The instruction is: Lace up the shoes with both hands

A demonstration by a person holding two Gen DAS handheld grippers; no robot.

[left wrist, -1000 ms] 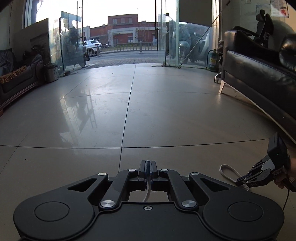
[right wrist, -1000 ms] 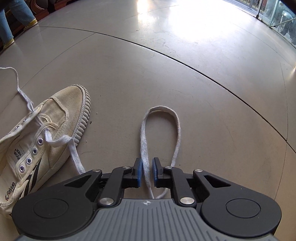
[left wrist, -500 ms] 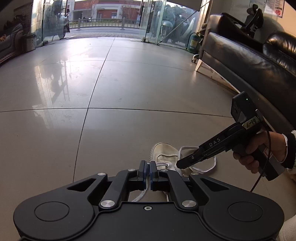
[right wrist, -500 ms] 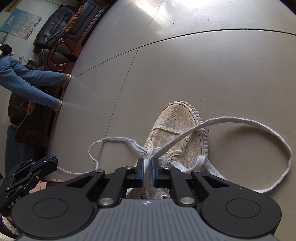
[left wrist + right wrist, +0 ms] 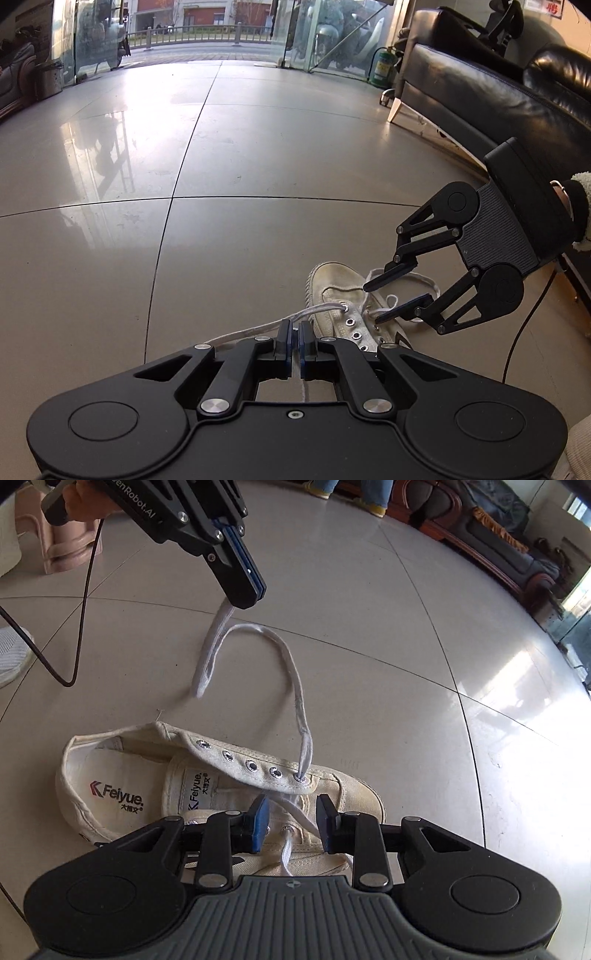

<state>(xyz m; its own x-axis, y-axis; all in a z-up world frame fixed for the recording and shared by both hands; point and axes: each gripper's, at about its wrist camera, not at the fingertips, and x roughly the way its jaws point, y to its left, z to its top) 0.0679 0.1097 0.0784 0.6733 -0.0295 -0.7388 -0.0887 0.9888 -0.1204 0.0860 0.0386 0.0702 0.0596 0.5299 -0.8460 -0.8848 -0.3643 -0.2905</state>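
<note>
White lace (image 5: 295, 686) pinched in left gripper (image 5: 294, 334); right gripper (image 5: 290, 821) agape, hiding shoe (image 5: 122, 771) partly.

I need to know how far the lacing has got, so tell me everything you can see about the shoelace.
The shoelace is flat, white and woven-looking, slightly frayed. It passes only through the eyelets nearest the toe of the cream canvas shoe; the other eyelets in view are bare. One strand rises from the far front eyelet, arches up and doubles into the shut left gripper. The other end lies slack over the tongue, between the fingers of the open right gripper, untouched.
</note>
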